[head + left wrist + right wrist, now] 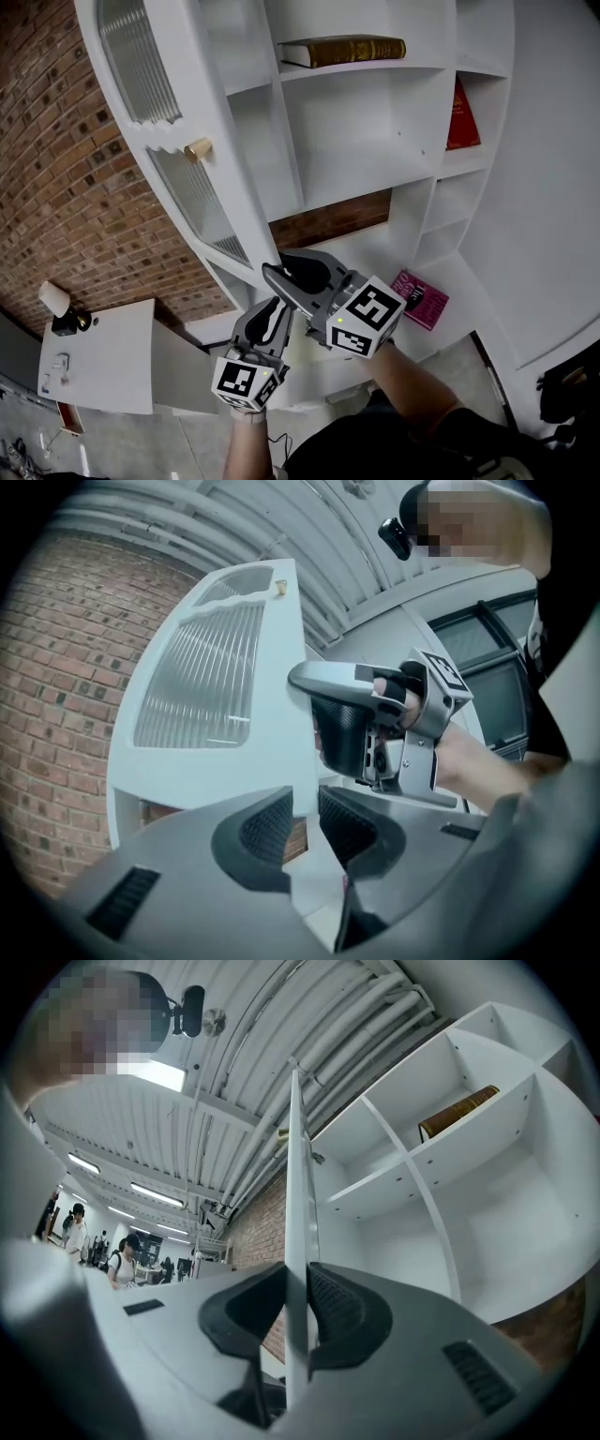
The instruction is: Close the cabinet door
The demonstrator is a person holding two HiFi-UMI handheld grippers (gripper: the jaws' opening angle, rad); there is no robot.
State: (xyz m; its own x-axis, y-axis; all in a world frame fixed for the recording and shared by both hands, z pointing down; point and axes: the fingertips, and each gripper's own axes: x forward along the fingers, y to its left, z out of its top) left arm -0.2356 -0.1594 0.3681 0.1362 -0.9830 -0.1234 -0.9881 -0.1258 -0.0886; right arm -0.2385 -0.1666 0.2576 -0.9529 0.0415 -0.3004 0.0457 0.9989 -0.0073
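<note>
- While the right gripper (298, 1288) has its jaws pinched narrow on the knob-side edge of the white door with ribbed glass panels (220, 141), the left gripper (302, 808) sits just beside it with its jaws apart and nothing clamped. Both are low down in front of the tall white open-shelved cabinet (375, 141), at its left end. Is one pinch enough to shut it?

- Should be, imo. The door stands swung well out at the cabinet's left. It looks like a light, stiff painted panel on hinges, so I'd guess a gentle push swings it. The glass is the fragile bit, so keep off that.

- Wouldn't the small round brass knob (198, 149) be a better hold?

- Maybe, but it's higher up toward the cabinet's top and looks smooth, so probably slippery. The edge grip is fine if you let go before the edge meets the cabinet, or the jaws could get trapped. Deeper inside the cabinet, the flat brown book (342, 49), upright red book (461, 117) and pink book (420, 298) all sit on the right-hand shelves, clear of the swing. The red brick wall (66, 169) is behind the cabinet's left.
</note>
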